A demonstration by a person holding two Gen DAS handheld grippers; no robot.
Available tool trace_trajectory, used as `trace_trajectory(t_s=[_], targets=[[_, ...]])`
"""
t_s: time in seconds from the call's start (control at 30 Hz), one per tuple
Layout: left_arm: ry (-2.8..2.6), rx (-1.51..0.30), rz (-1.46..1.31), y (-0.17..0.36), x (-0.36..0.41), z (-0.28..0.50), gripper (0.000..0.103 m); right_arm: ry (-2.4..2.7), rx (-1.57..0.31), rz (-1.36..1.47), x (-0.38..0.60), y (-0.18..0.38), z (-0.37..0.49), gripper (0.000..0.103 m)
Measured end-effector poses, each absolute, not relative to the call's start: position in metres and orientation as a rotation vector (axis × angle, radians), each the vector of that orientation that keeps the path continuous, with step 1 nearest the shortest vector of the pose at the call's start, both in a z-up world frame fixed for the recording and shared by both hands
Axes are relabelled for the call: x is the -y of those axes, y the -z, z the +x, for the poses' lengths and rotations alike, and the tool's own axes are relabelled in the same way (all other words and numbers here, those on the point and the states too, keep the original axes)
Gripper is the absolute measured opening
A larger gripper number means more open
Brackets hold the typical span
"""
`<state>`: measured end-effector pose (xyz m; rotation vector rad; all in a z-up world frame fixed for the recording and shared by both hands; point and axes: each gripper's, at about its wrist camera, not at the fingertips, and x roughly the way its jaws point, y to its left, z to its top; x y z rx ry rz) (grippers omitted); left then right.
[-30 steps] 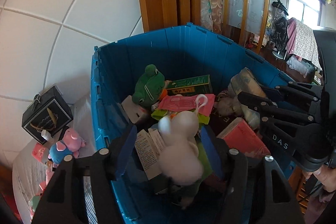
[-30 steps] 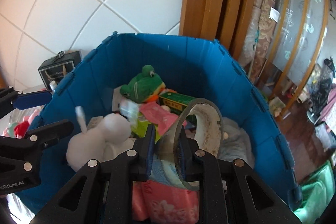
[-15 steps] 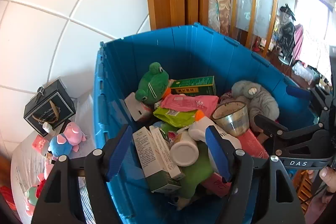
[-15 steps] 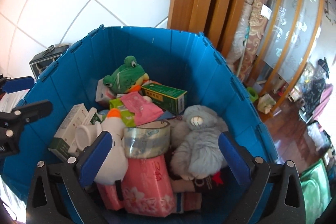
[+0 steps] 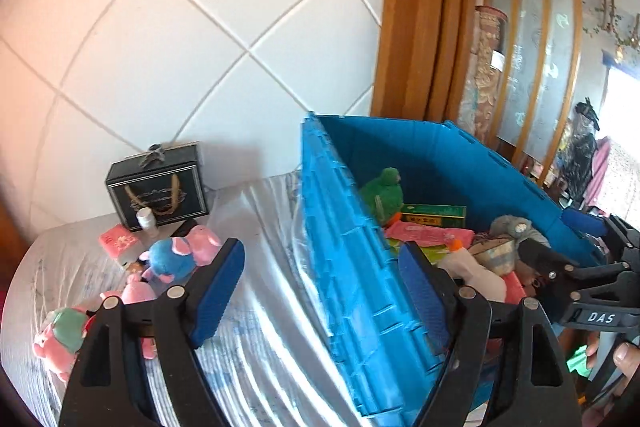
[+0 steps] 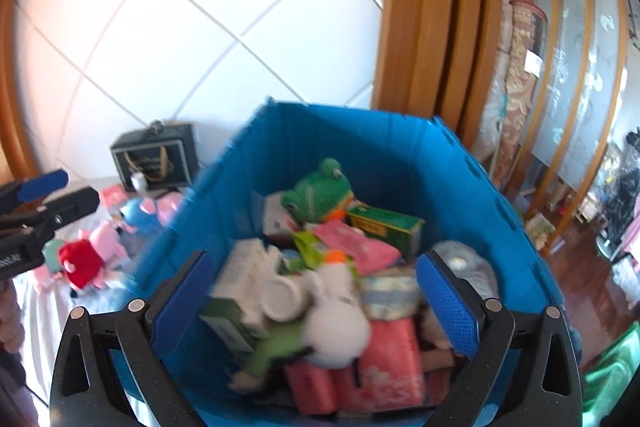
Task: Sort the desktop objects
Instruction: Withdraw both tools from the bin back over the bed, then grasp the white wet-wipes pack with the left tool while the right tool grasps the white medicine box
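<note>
A blue plastic crate [image 5: 352,259] [image 6: 400,155] stands on a white-covered table [image 5: 260,327]. It holds a green frog plush [image 6: 318,195], a green box [image 6: 386,225], a white duck plush [image 6: 338,311], a tape roll [image 6: 390,297], a grey plush [image 5: 516,229] and pink packets [image 6: 352,245]. My left gripper [image 5: 320,291] is open and empty, straddling the crate's left wall. My right gripper [image 6: 312,303] is open and empty above the crate's contents. It also shows in the left wrist view [image 5: 576,255].
Left of the crate lie a blue and pink plush [image 5: 176,257], other pink toys [image 5: 60,335], a pink packet [image 5: 118,241], a small white bottle [image 5: 145,221] and a black gift box [image 5: 158,187]. A red plush [image 6: 82,265] lies there too. A tiled wall [image 5: 200,47] stands behind.
A second ago the left gripper held the white duck plush and the right held the tape roll. Both opened and dropped them into the crate. Since then both have drawn back, the left swinging left.
</note>
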<state>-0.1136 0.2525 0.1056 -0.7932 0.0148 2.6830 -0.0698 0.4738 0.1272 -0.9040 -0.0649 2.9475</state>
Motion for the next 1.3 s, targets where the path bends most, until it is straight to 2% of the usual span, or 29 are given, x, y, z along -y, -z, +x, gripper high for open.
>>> trace_trajectory(t_s=[0.23, 0.53, 0.67, 0.83, 1.07, 1.3], targets=[[-2.771, 0.121, -0.836, -0.086, -0.146, -0.107, 0.079, -3.104, 0.068, -0.905, -0.383, -0.137, -0.081, 0.103], [-2.954, 0.149, -1.047, -0.029, 0.003, -0.096, 0.079, -3.238, 0.199, -1.034, -0.255, -0.111, -0.102, 0.103], [-2.998, 0.135, -1.184, 0.007, 0.068, -0.094, 0.079, -3.216, 0.239, -1.18, -0.219, -0.079, -0.123, 0.103], [-3.019, 0.226, -1.369, 0.053, 0.146, -0.093, 0.079, -3.139, 0.211, -1.394, -0.194, -0.029, -0.158, 0.103], [-3.028, 0.286, -1.509, 0.091, 0.217, -0.12, 0.079, -2.961, 0.239, -1.675, -0.173, 0.045, -0.206, 0.103], [-2.913, 0.113, -1.647, 0.132, 0.231, -0.202, 0.079, -2.832, 0.188, -1.837, -0.165, 0.097, -0.248, 0.103]])
